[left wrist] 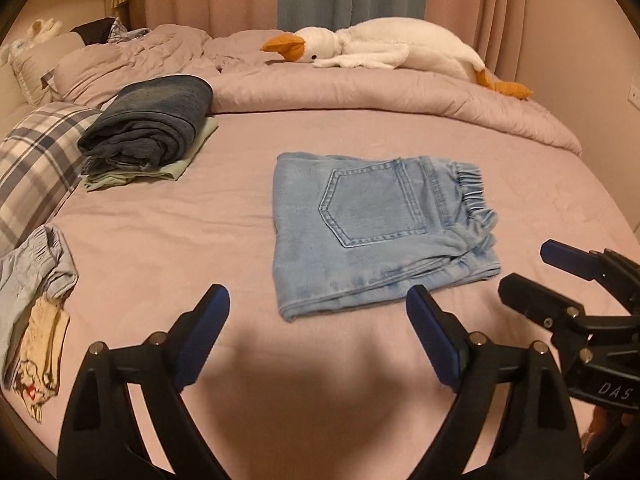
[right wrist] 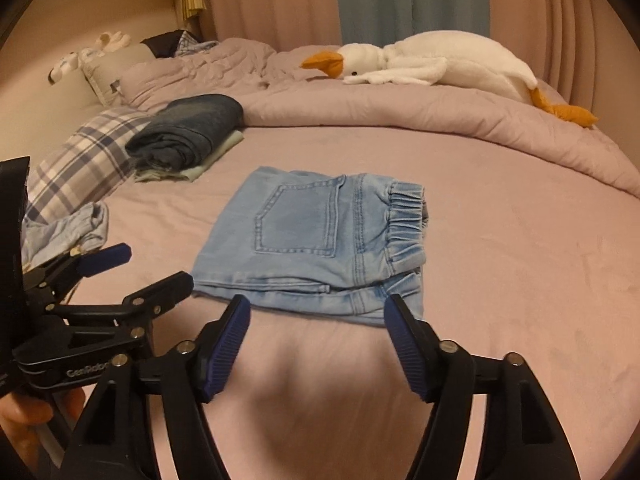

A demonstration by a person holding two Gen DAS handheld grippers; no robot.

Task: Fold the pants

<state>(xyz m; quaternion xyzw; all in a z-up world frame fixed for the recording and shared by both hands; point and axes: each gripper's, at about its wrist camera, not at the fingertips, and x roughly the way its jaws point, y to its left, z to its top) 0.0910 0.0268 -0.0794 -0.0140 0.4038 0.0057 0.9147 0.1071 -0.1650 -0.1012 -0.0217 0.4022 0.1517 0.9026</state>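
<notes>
Light blue denim pants (left wrist: 360, 232) lie folded into a compact rectangle on the pink bed sheet, back pocket up and the elastic waistband to the right; they also fill the middle of the right wrist view (right wrist: 320, 244). My left gripper (left wrist: 318, 300) stands open just short of the pants' near edge, nothing between its blue pads. My right gripper (right wrist: 318, 306) is open too, hovering at the near edge of the pants without touching them. Each gripper shows in the other's view, the right gripper (left wrist: 532, 264) at the right and the left gripper (right wrist: 156, 266) at the left, both with jaws apart.
A stack of folded clothes (left wrist: 152, 124) topped by dark denim sits at the back left beside a plaid pillow (left wrist: 36, 164). Crumpled garments (left wrist: 36, 300) lie at the left edge. A white goose plush (left wrist: 392, 48) rests on the bunched quilt (left wrist: 360, 96) behind.
</notes>
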